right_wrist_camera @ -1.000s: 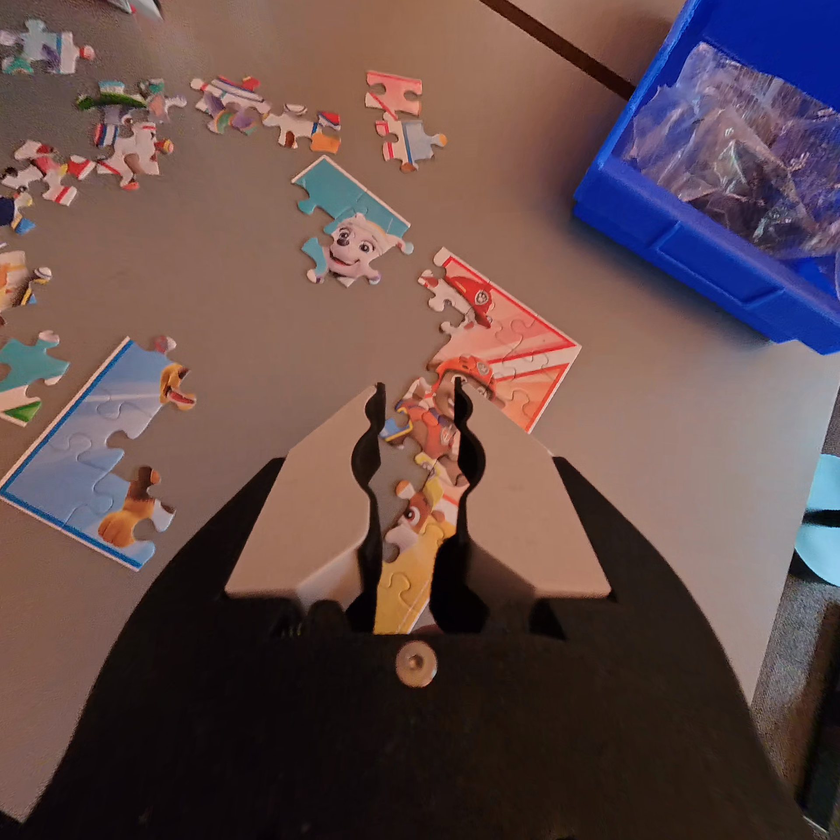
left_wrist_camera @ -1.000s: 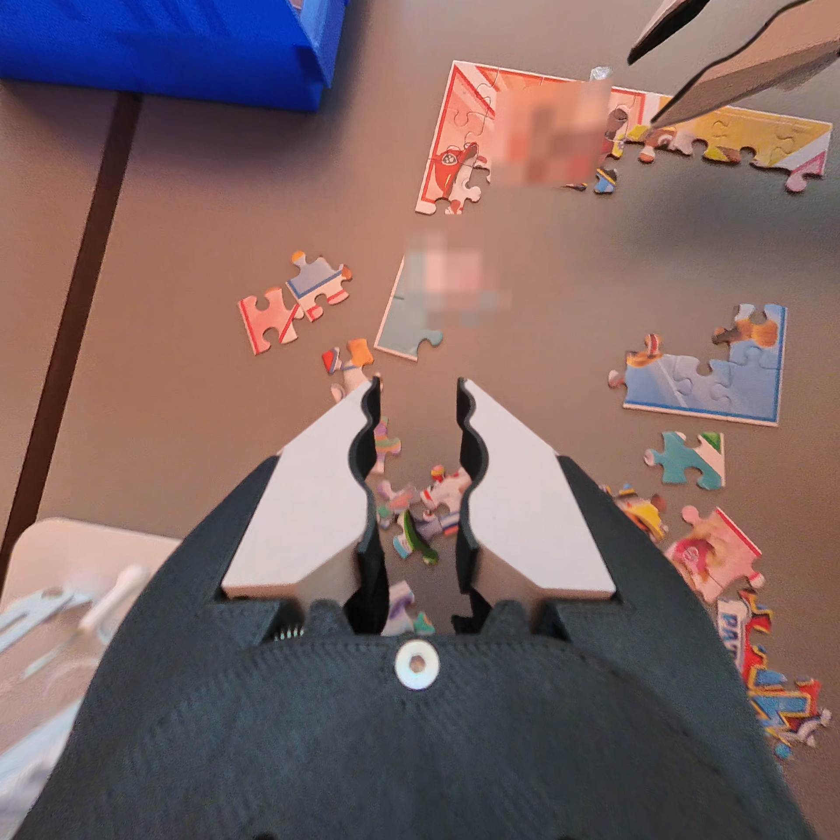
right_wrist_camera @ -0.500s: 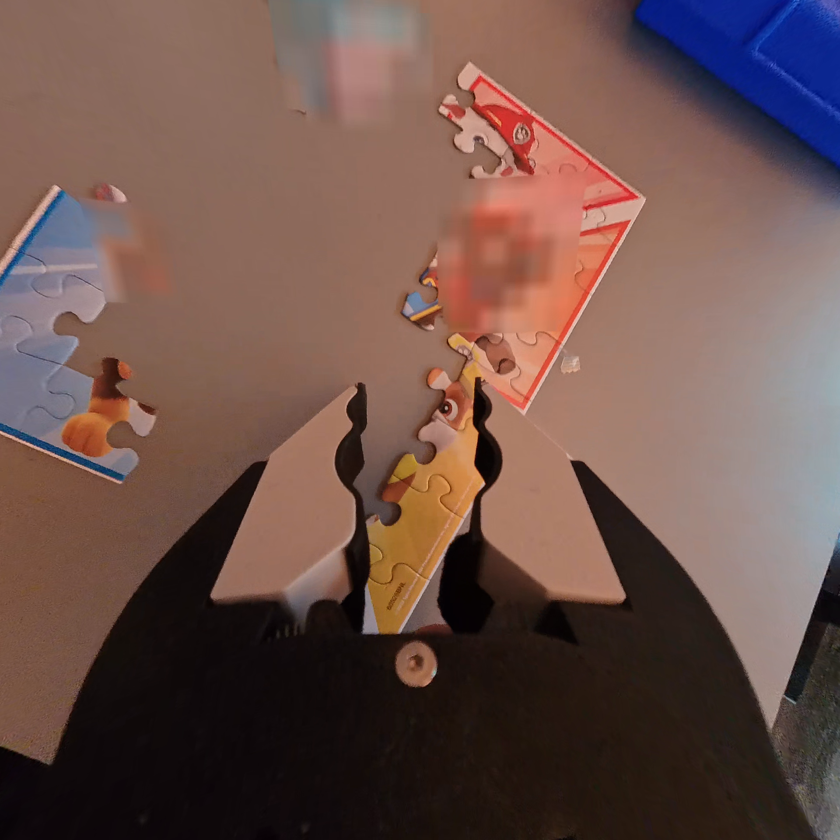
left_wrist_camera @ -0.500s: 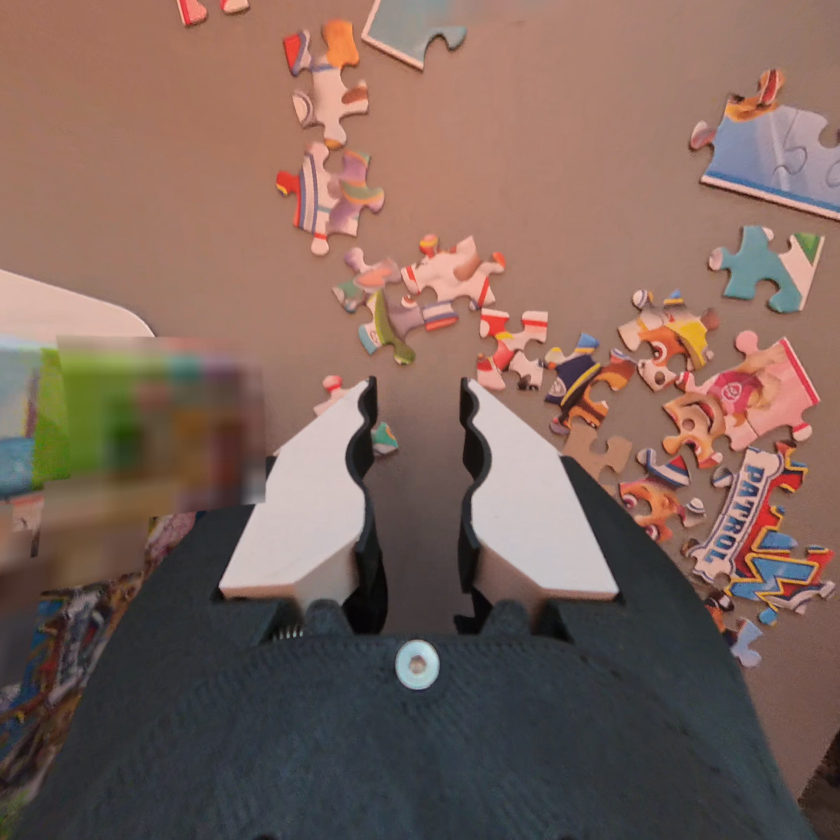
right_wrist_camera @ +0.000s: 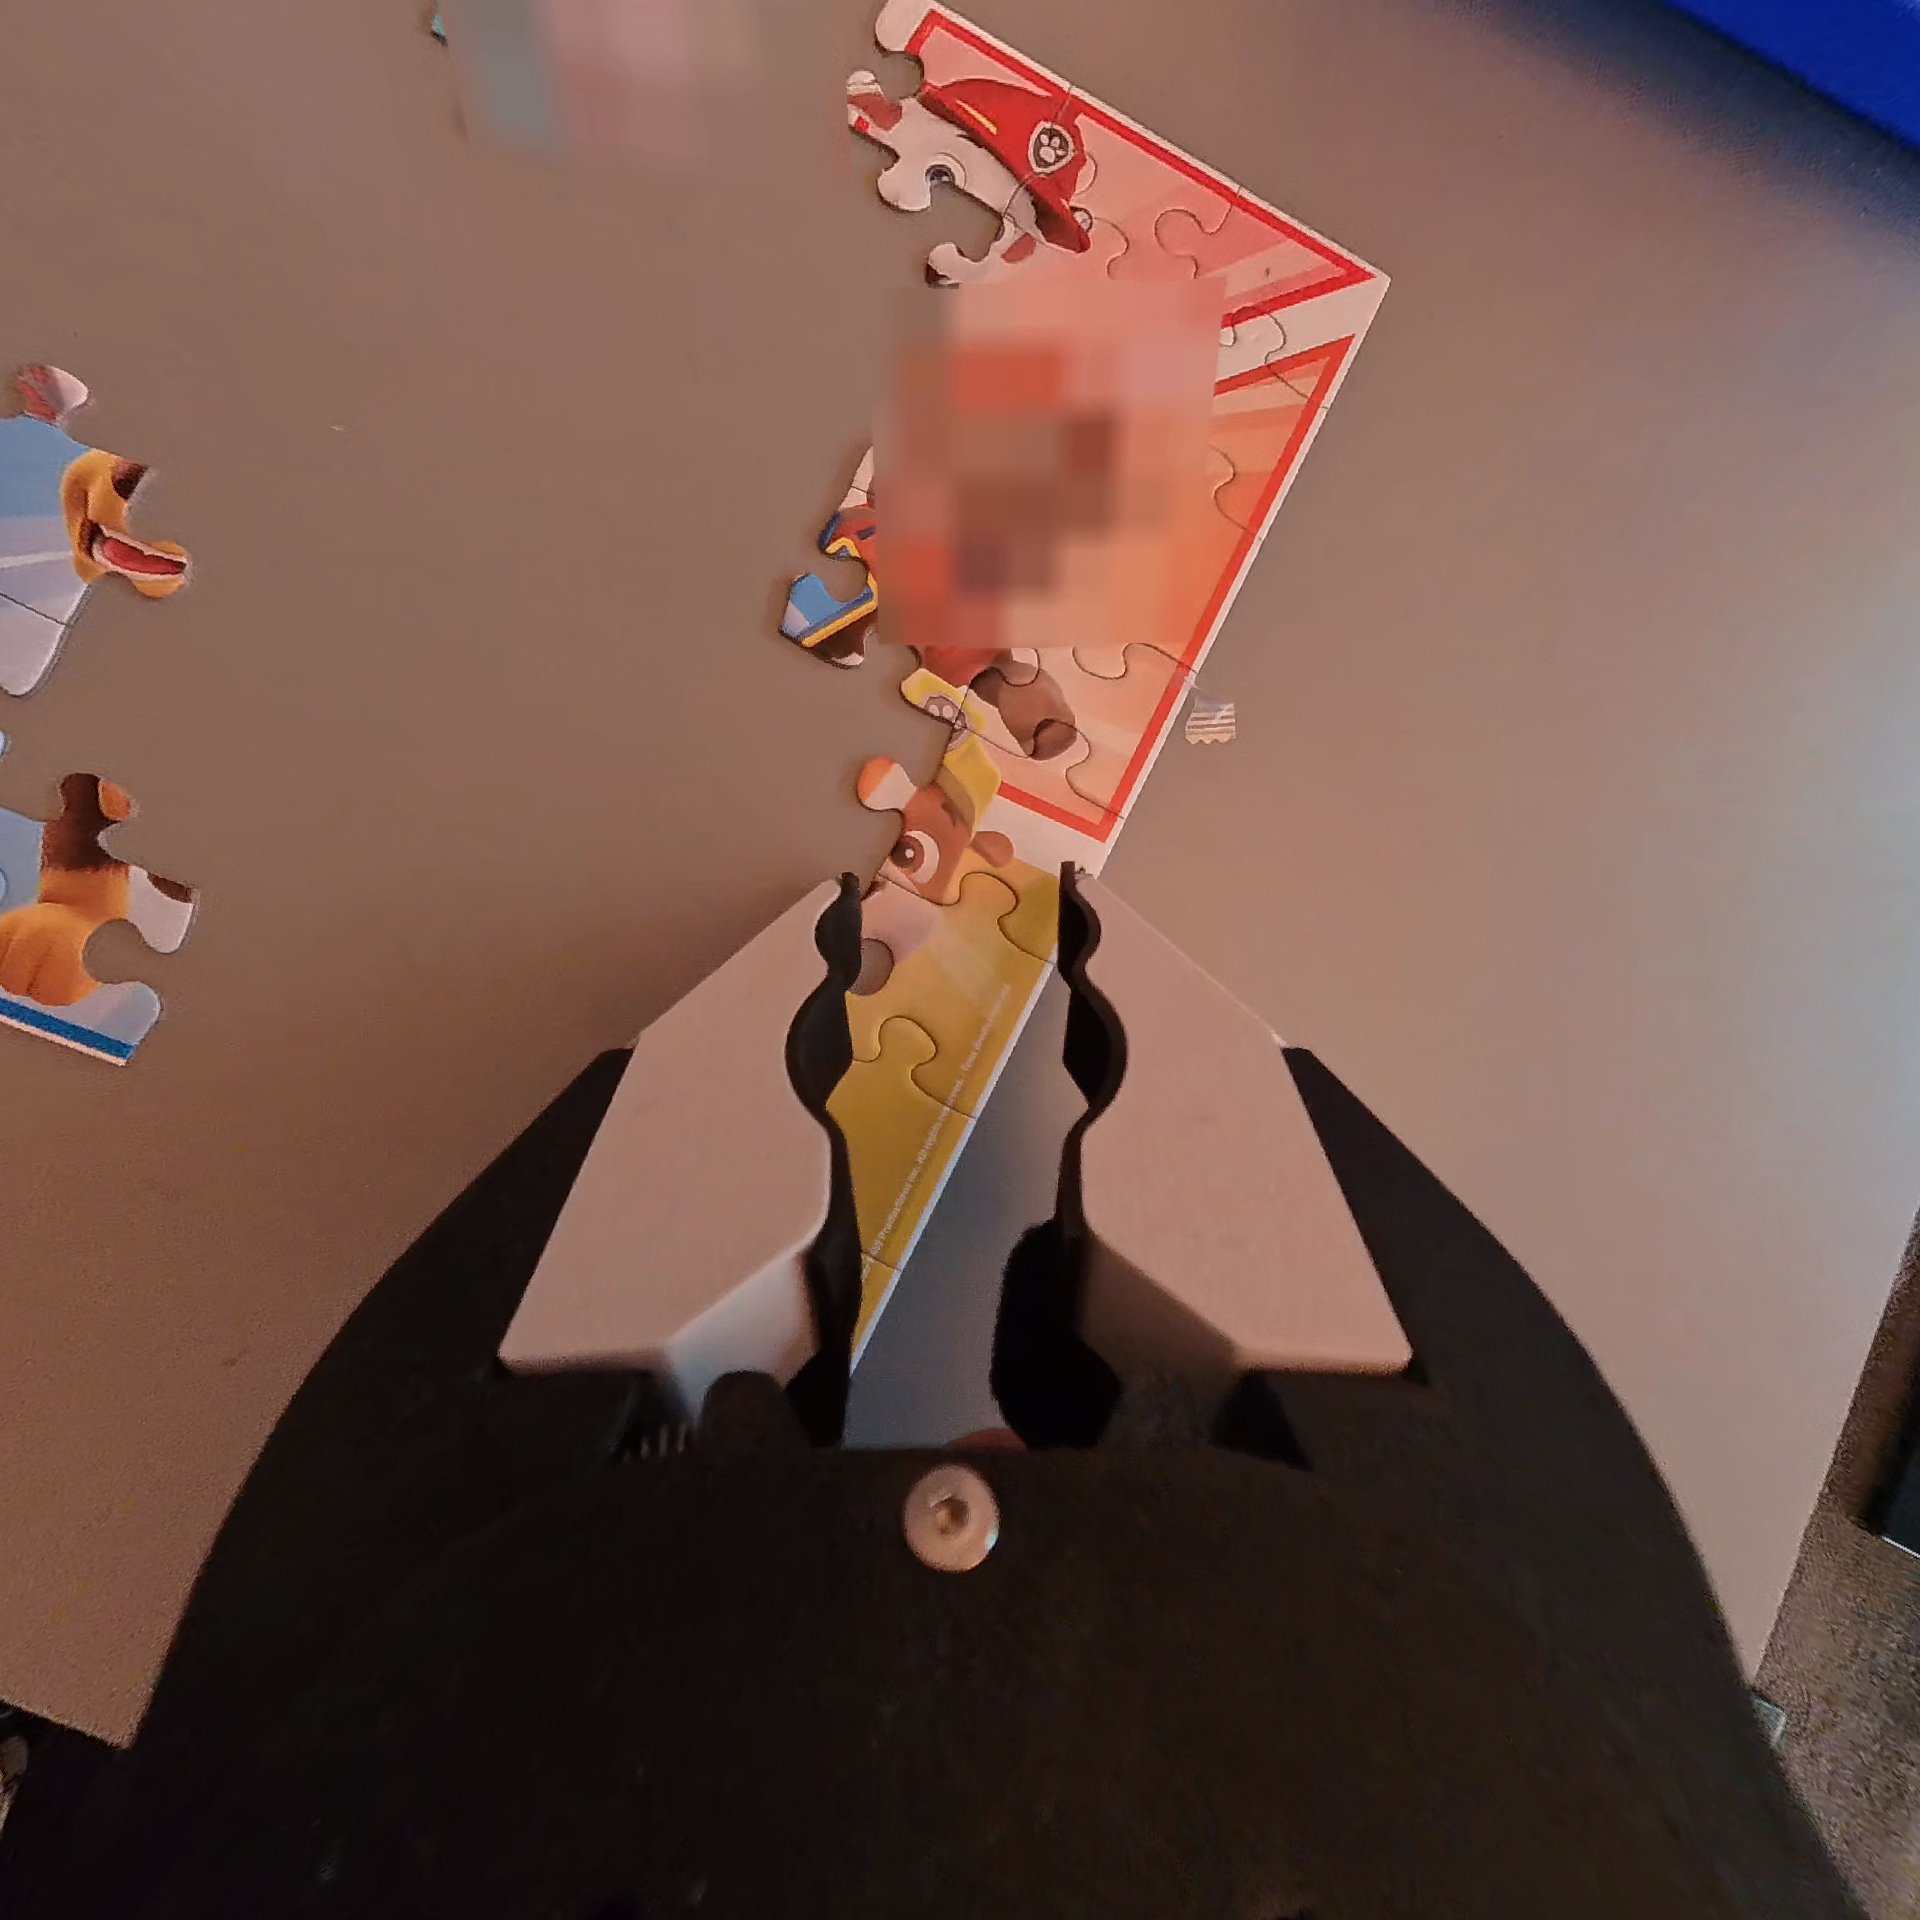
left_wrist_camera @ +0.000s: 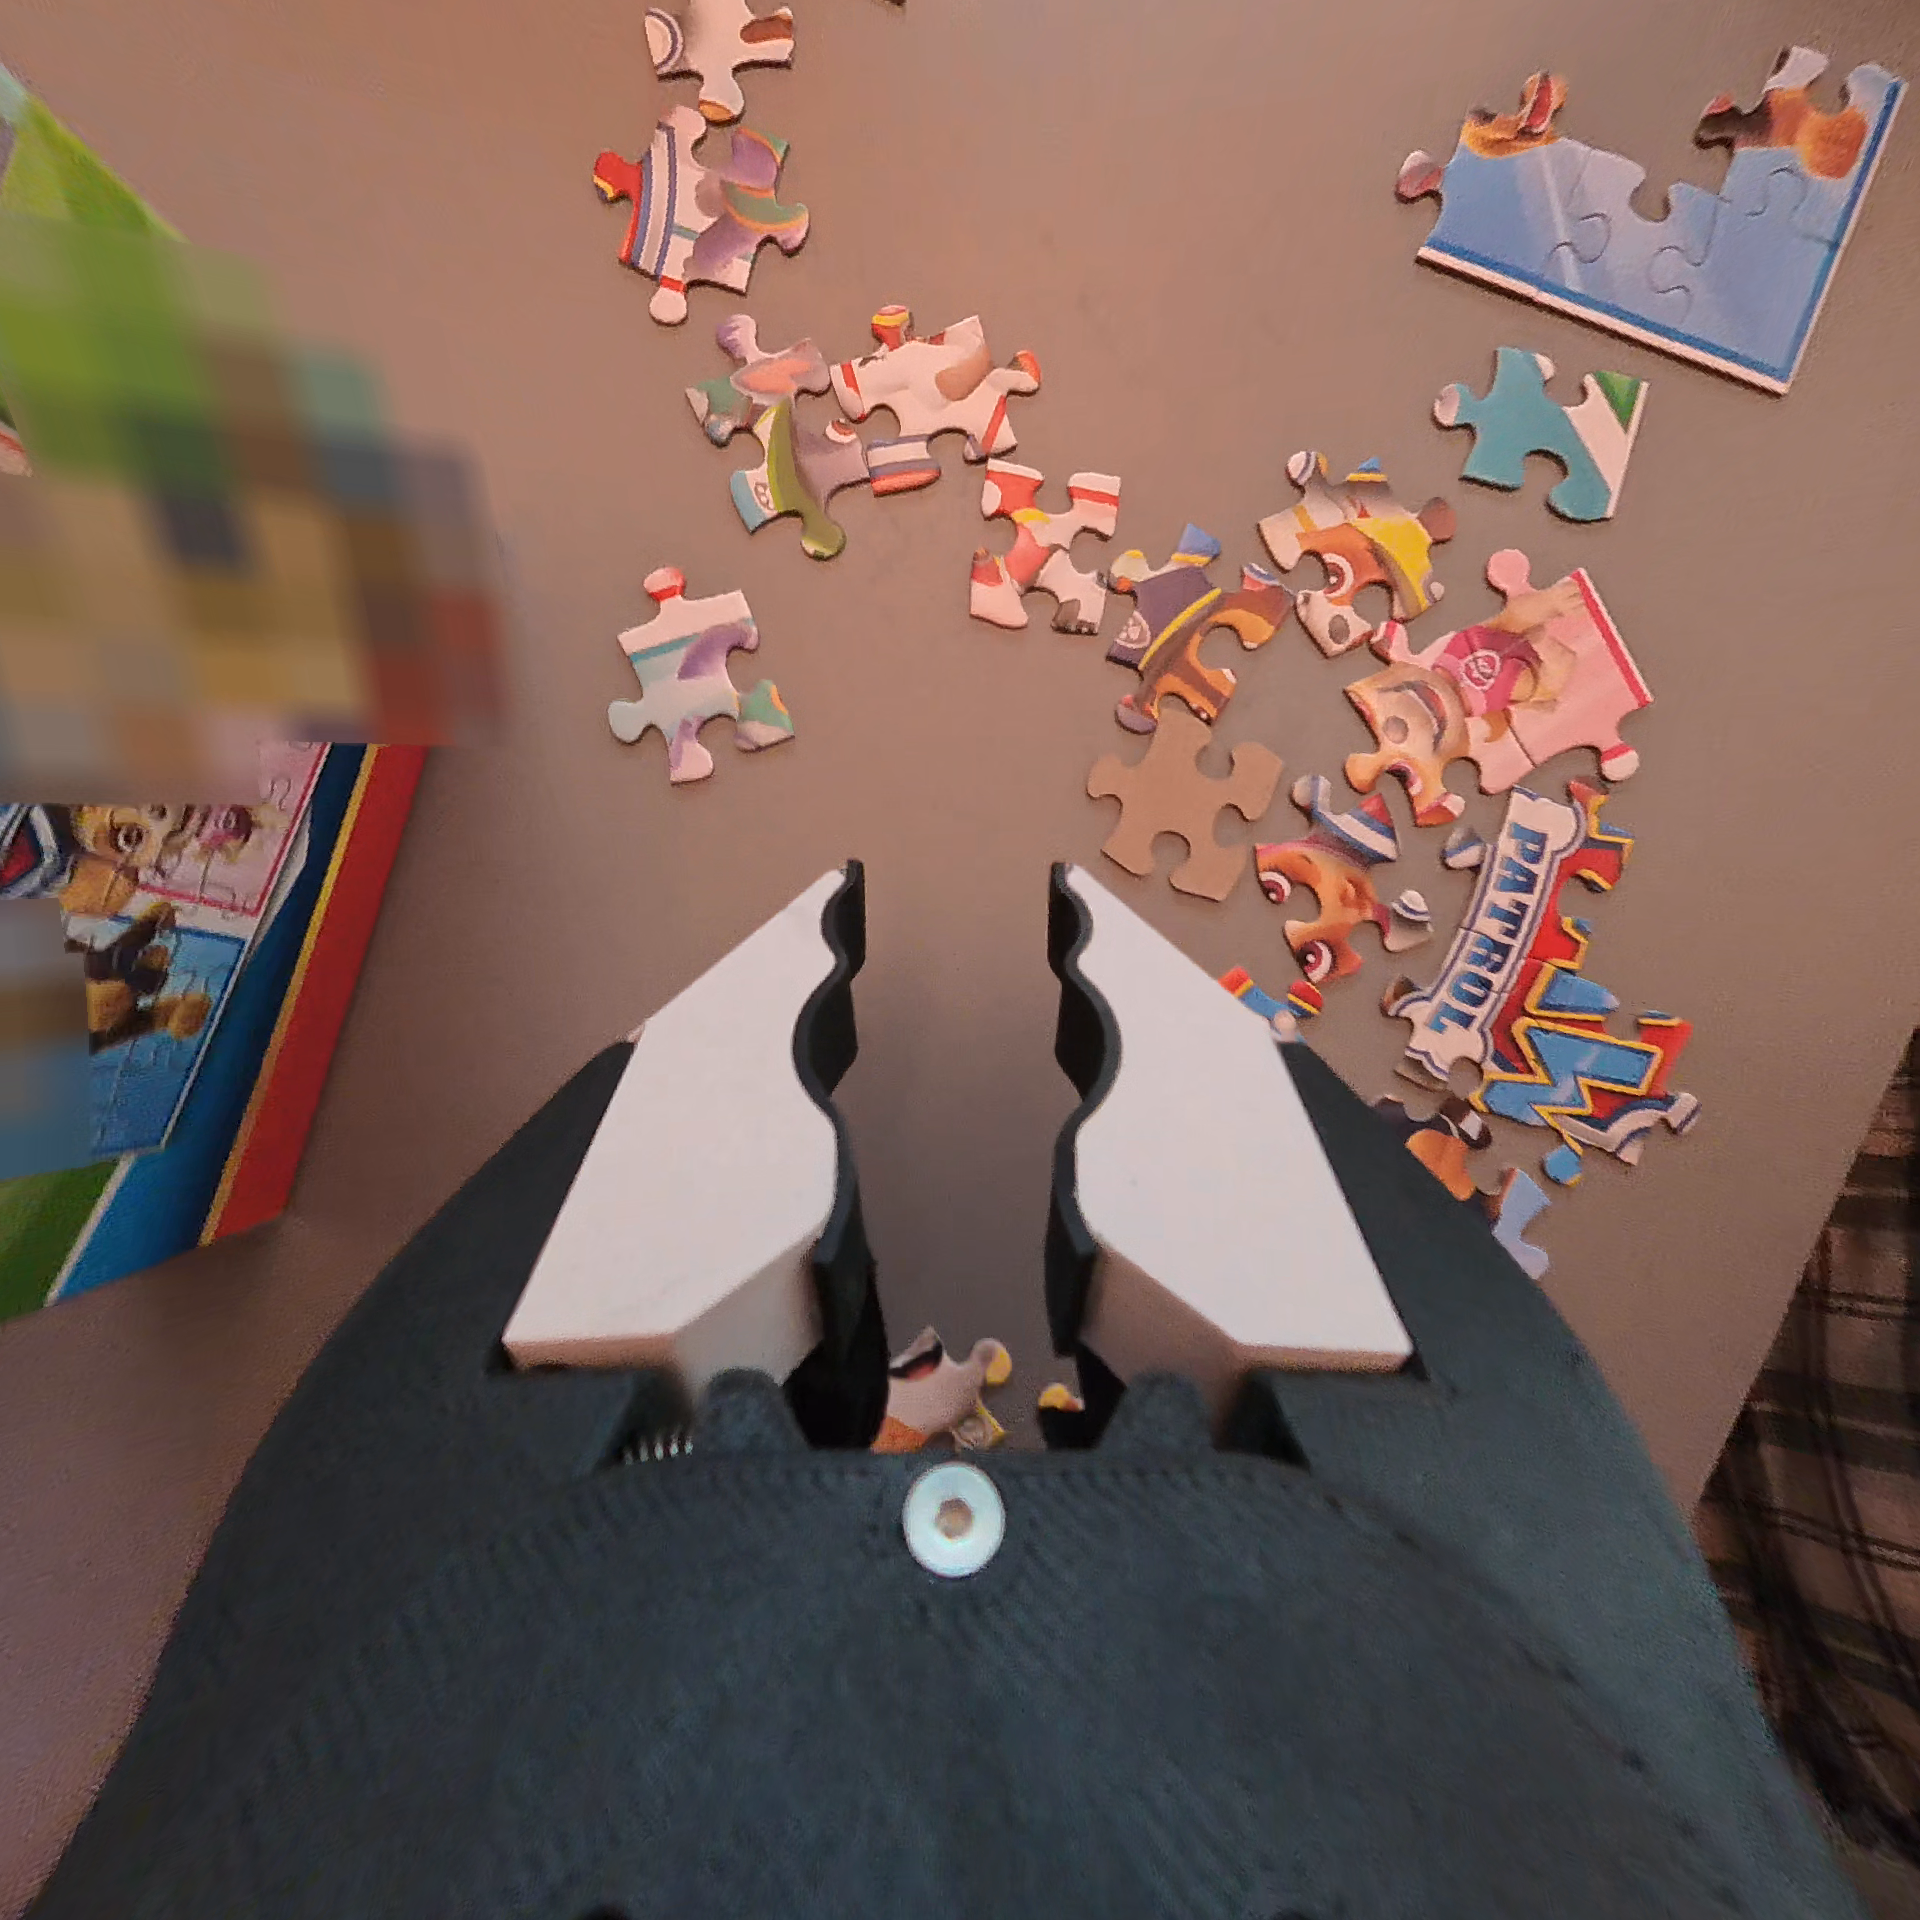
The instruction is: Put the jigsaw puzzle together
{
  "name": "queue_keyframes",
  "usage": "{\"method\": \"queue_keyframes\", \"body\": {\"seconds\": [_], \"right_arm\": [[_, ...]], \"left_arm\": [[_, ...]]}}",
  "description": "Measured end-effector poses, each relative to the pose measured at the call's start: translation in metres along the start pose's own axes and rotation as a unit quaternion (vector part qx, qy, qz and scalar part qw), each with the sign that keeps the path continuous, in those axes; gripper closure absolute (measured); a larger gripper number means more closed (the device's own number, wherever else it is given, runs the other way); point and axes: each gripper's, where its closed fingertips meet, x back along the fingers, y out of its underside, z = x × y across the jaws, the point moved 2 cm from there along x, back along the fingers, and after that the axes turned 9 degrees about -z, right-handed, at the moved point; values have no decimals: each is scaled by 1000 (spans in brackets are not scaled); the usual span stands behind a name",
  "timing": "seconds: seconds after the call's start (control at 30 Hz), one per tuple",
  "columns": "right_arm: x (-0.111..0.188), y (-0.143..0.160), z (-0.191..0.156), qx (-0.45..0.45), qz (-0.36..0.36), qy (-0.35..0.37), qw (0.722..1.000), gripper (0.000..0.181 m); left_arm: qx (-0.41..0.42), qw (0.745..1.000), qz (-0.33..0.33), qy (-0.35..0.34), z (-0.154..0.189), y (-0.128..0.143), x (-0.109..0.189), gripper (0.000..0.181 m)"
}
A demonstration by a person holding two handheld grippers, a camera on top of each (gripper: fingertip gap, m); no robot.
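In the left wrist view, our left gripper (left_wrist_camera: 954, 894) hangs with its jaws apart and empty over the grey-brown tabletop (left_wrist_camera: 1039, 156). Loose printed cardboard puzzle pieces (left_wrist_camera: 1049, 545) are strewn ahead and to the right, one brown piece lying face down (left_wrist_camera: 1184, 800), with the colourful puzzle box (left_wrist_camera: 260, 987) at left. The pieces crowd and touch one another, so closing on one could drag its neighbours or pinch two together.

In the right wrist view, our right gripper (right_wrist_camera: 956, 883) hovers with jaws apart and holding nothing, low over the yellow end of the joined red-and-yellow corner section (right_wrist_camera: 1174, 499); a blue joined section (right_wrist_camera: 62, 935) lies well to the left. We judge that a sideways nudge here could buckle the seams or skew the section.
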Motion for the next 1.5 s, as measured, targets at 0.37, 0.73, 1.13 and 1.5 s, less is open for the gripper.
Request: {"method": "queue_keyframes", "body": {"seconds": [0.37,0.73,1.13,1.5], "right_arm": [[5,-10,8,-11,26,-31,999,138],[-31,-55,10,29,33,-54,998,136],[-24,-33,49,-30,29,-27,999,139],[23,-53,-43,55,91,-53,993,129]], "left_arm": [[19,999,47,5,23,17,21,147],[28,995,97,15,46,19,29,148],[71,991,114,-1,32,47,37,148],[143,984,82,-64,-6,139,85,137]]}}
